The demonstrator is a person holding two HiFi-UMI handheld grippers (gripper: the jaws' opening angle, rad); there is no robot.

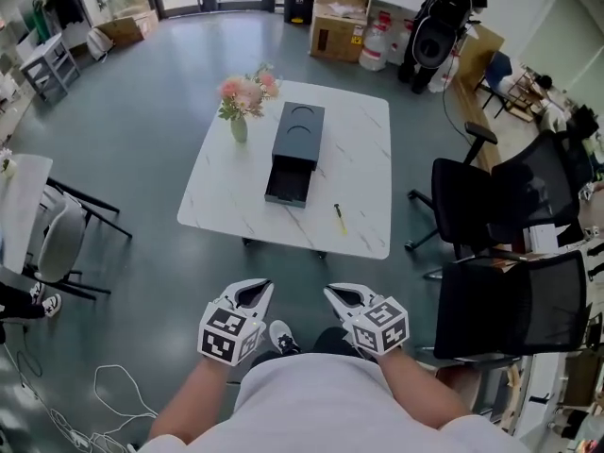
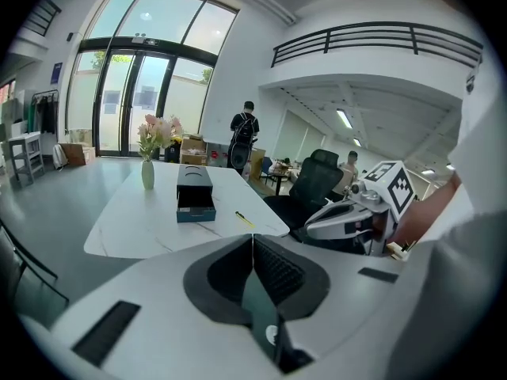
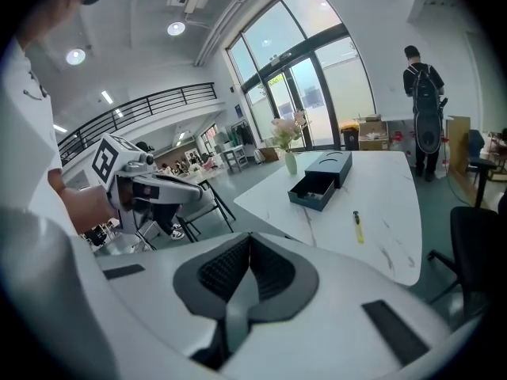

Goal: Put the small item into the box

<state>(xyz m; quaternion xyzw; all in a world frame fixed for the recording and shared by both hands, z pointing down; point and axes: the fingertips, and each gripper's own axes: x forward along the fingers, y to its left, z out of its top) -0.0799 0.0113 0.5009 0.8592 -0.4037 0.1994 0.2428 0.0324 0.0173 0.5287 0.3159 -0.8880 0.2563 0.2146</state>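
Nothing of the task is done yet: the item (image 1: 339,217), a thin yellow stick, lies on the worktop (image 1: 368,130) near the box (image 1: 294,149), to the right of its drawer, which stands pulled open toward the person. Both grippers hang close to the person's body, well apart from the worktop. The left gripper (image 1: 257,293) and right gripper (image 1: 342,296) each have their fingers pressed together with nothing between them, as each gripper's own view shows plainly. Left to do, as I judge it: step up, part one pair of fingers, pick up the item and set it in the drawer. The head view gives the layout from above, with the vase (image 1: 239,125) of flowers left of the box and chairs (image 1: 491,206) off to the right. The gripper views show the worktop from the side instead, and the left one takes in an upper railing (image 2: 372,42) that the head view misses. The right one looks into the drawer, though its contents are too small to tell
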